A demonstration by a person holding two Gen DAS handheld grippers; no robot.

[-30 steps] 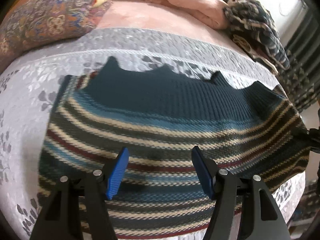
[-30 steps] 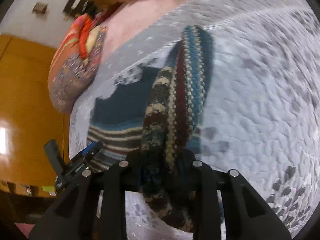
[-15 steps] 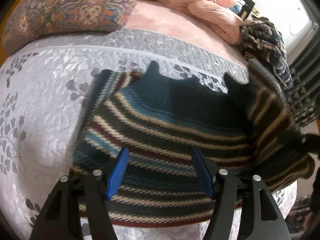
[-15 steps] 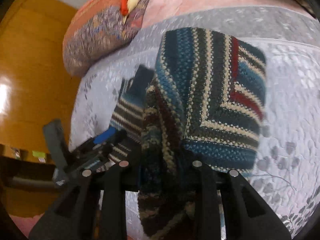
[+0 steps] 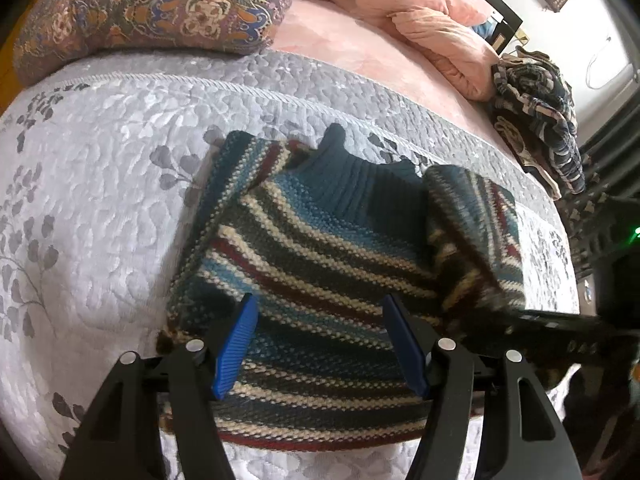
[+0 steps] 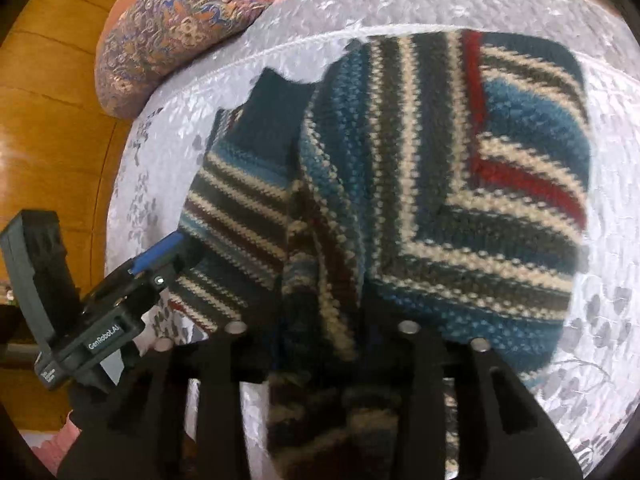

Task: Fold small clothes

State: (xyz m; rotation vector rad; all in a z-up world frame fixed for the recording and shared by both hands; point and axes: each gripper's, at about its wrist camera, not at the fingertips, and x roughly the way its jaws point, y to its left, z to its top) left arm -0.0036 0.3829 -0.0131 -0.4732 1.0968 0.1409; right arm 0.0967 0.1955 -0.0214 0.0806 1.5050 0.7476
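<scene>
Knit: striped sweater [image 5: 320, 264] on the quilt [image 5: 100, 160].
Done: we fold its right side inward.
Left: left side.
Claws: right gripper [image 6: 320, 332] pinches sweater; left gripper [image 5: 320, 344] spread above its hem.

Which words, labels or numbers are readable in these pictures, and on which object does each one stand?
"GenRobot.AI": white print on the black body of the left gripper, seen from the right wrist view.
A second small white label lower on that body is too small to read.
Nothing readable on the striped sweater or the bedspread.

Grey quilted bed [image 5: 100, 184], patterned pillow [image 5: 152, 12], white wall [image 5: 580, 20]
</scene>
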